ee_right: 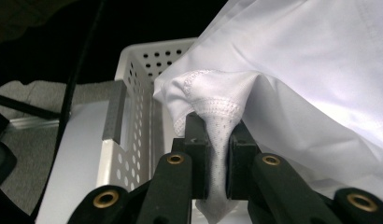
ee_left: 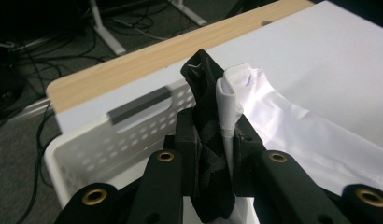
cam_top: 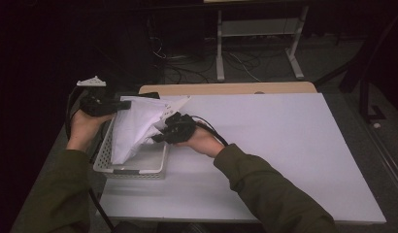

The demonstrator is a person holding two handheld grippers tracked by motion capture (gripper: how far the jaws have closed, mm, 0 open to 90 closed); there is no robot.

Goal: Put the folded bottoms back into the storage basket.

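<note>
High view: white garment hangs over white basket at table's 9 o'clock edge, stretched between left gripper and right gripper.
Left gripper view: jaws clamp garment plus black fabric.
Right gripper view: jaws pinch garment's seam.

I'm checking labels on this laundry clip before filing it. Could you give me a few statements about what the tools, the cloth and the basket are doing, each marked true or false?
1. The left tool is clamped on white cloth together with a black piece of fabric. True.
2. The right tool hangs open above the table. False: its jaws pinch a stitched edge of the white garment.
3. The white garment is stretched between the two tools over the white perforated basket. True.
4. The basket stands at the table's right end. False: it sits near the left edge of the white table.
5. The garment lies folded flat on the table. False: it is held up, hanging into the basket.
</note>
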